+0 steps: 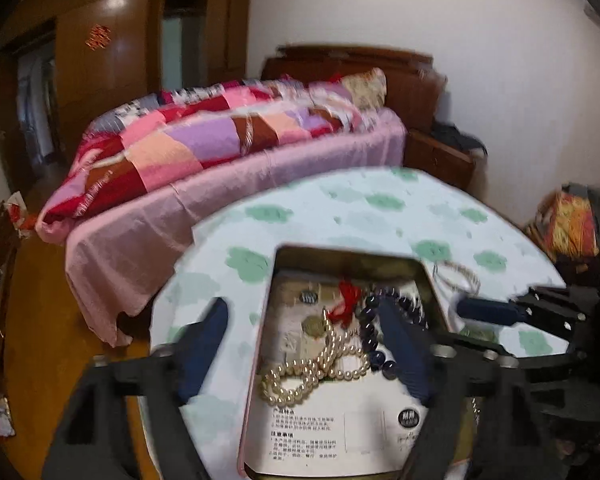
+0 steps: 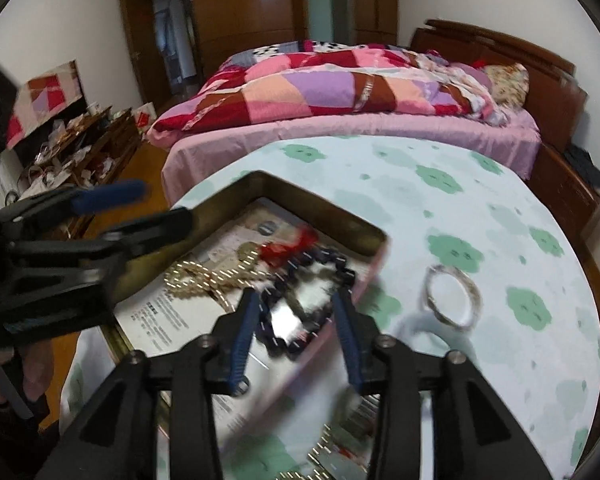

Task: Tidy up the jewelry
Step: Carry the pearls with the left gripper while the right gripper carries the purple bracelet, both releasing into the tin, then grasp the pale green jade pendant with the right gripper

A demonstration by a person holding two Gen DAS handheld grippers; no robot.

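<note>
Left gripper: hovering over the open tin, jaws spread wide and gripping nothing; one blue finger is sitting outside the tin's left wall, the other is hanging over the dark beads.
Right gripper: pointing down at the tin's near corner, jaws parted and released, with the dark beads showing in the gap between the two fingers.
Tin: one rectangular metal tin, lying open on the surface, printed paper lining its bottom.
Pearl strand: one, lying coiled in loops inside the tin.
Dark bead strand: one, navy or black beads, lying inside the tin just beside the pearls, towards the right wall.
Red tassel: one, resting in the tin between the pearls and the dark beads, touching both heaps.
Round medal: one small gold-coloured disc, sitting in the tin by the pearls.
Bangle: one pale ring, lying flat outside the tin, on the surface to its right, well apart from both grippers.
Surface: one round top under a white cloth with green cloud shapes, carrying the tin and bangle.
Bed: one, standing behind, under a patchwork quilt.
</note>
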